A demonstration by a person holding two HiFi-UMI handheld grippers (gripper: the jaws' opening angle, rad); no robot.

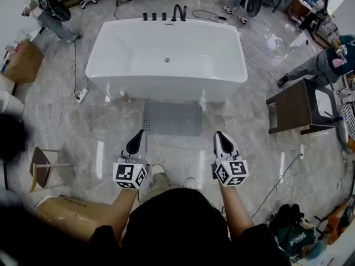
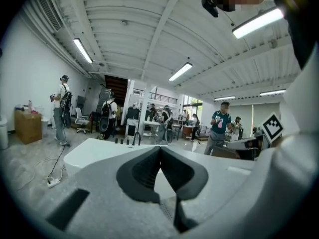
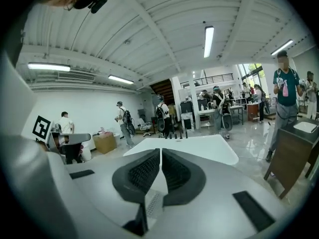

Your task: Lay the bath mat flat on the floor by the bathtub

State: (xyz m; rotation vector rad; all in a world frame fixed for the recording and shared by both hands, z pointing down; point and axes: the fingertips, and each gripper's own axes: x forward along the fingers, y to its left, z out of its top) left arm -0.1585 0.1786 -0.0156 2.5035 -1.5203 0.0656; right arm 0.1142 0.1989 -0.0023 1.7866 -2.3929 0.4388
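The grey dotted bath mat (image 1: 172, 118) lies flat on the marble floor, right in front of the white bathtub (image 1: 166, 87). My left gripper (image 1: 138, 133) and right gripper (image 1: 220, 134) hover side by side over the floor on my side of the mat, clear of it. Both are shut with nothing held. In the left gripper view the jaws (image 2: 160, 148) meet in front of the tub (image 2: 89, 151), and a strip of mat (image 2: 166, 210) shows below them. In the right gripper view the jaws (image 3: 160, 151) are likewise closed, with the tub (image 3: 199, 146) beyond and a bit of mat (image 3: 152, 203) beneath.
A dark wooden cabinet (image 1: 299, 107) stands right of the tub, with a person (image 1: 327, 62) beside it. A small stool (image 1: 41, 168) and a cardboard box (image 1: 66, 215) are at my left. A power strip with cable (image 1: 80, 96) lies by the tub's left corner.
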